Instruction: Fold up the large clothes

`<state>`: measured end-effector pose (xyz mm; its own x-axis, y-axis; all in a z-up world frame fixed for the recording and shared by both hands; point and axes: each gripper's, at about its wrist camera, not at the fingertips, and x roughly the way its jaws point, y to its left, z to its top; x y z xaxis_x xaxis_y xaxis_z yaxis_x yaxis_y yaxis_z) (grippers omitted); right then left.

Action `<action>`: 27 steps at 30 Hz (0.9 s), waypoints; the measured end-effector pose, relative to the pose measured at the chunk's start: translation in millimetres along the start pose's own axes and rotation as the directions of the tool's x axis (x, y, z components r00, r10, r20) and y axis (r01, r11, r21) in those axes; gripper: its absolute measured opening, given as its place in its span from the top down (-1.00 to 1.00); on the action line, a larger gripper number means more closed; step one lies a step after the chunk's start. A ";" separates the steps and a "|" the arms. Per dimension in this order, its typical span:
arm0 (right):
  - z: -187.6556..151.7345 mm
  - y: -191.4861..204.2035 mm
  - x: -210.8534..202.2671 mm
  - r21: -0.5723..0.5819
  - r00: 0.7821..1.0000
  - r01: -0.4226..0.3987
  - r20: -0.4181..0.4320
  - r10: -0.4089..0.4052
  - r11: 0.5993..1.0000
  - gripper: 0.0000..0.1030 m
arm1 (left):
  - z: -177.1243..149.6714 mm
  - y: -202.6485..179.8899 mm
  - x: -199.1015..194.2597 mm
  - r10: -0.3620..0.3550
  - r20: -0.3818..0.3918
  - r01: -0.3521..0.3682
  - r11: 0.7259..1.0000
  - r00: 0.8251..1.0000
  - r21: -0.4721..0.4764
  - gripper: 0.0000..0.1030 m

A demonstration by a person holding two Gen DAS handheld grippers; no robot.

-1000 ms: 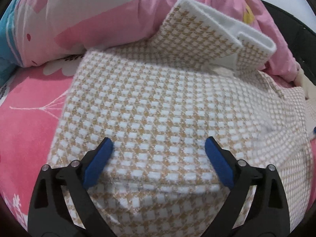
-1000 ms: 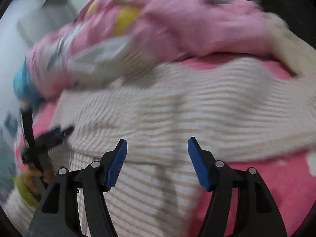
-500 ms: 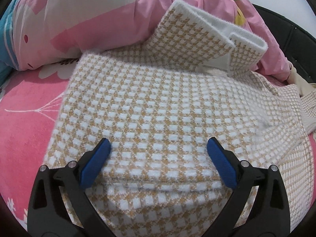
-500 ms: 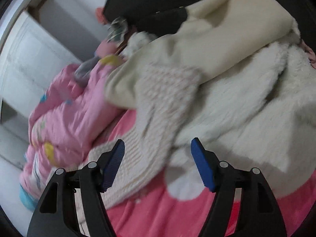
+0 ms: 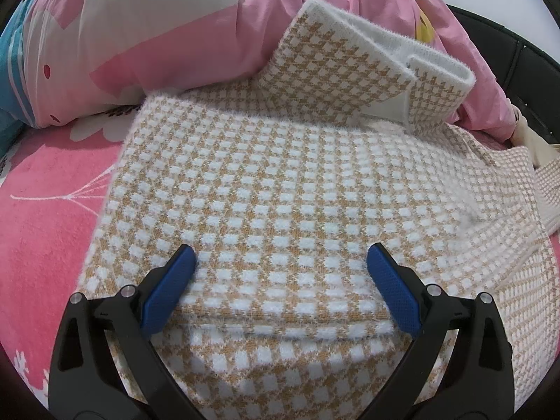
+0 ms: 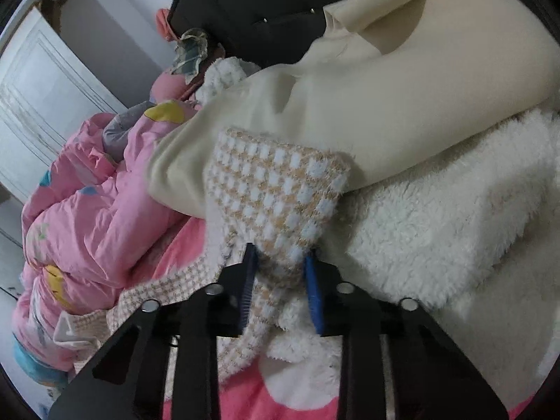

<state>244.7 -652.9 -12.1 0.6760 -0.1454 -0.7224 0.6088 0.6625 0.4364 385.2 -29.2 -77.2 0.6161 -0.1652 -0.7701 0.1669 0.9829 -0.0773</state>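
Pink quilt (image 5: 196, 31) behind houndstooth sweater (image 5: 280, 182), cream coat (image 6: 402, 80) alongside

Folded sweater (image 5: 280, 182) on bedsheet (image 5: 45, 231); quilt (image 5: 157, 35) behind; its sleeve (image 6: 276, 196) apparently overlapping coat (image 6: 402, 105), fleece (image 6: 437, 227) right.

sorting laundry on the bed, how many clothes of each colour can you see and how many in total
tan and white houndstooth sweater: 1
cream smooth garment: 1
white fluffy fleece garment: 1
total: 3
The right gripper has just been closing, and its fingers now pinch the sweater's sleeve.
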 end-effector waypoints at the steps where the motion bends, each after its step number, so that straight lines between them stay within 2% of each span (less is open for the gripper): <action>1: -3.7 6.8 -7.7 -0.035 1.000 0.016 0.020 -0.015 0.999 0.57 | -0.1 -0.2 -0.1 0.001 0.000 -0.001 1.000 1.000 0.001 -0.85; 4: -16.3 31.9 -33.3 -0.146 0.996 0.050 0.080 -0.038 0.988 0.59 | 1.3 -1.1 0.8 0.004 -0.002 -0.004 1.000 1.000 0.003 -0.85; 6: -23.7 51.0 -54.8 -0.210 0.993 0.036 0.118 -0.011 0.977 0.60 | 2.0 -1.6 1.4 0.009 -0.005 -0.009 1.000 1.000 0.007 -0.85; 10: -25.2 90.0 -100.0 -0.277 0.981 -0.058 0.162 0.106 0.959 0.63 | 6.4 -7.0 5.0 0.020 -0.007 -0.020 1.000 1.000 0.013 -0.85; 15: -27.2 154.8 -155.0 -0.367 0.943 -0.205 0.175 0.284 0.907 0.64 | 7.8 -13.0 6.5 0.023 -0.004 -0.023 1.000 1.000 0.011 -0.85; 21: -64.2 256.7 -191.2 -0.499 0.888 -0.344 0.102 0.449 0.795 0.65 | 14.1 -7.2 -3.1 -0.014 -0.016 0.014 0.999 1.000 -0.040 -0.85; 24: -97.6 315.6 -192.3 -0.560 0.853 -0.424 0.018 0.522 0.712 0.66 | 19.8 -0.2 -16.7 -0.043 -0.042 0.040 0.996 0.998 -0.078 -0.85; 27: -142.3 376.2 -181.2 -0.600 0.815 -0.506 -0.098 0.571 0.620 0.66 | 26.4 13.0 -41.2 -0.063 -0.030 0.060 0.993 0.998 -0.099 -0.85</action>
<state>292.2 -272.7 206.7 0.8581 0.3313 -0.3922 -0.2136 0.9250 0.3142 382.3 -11.8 -29.8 0.5807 -0.2242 -0.7827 0.1265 0.9745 -0.1853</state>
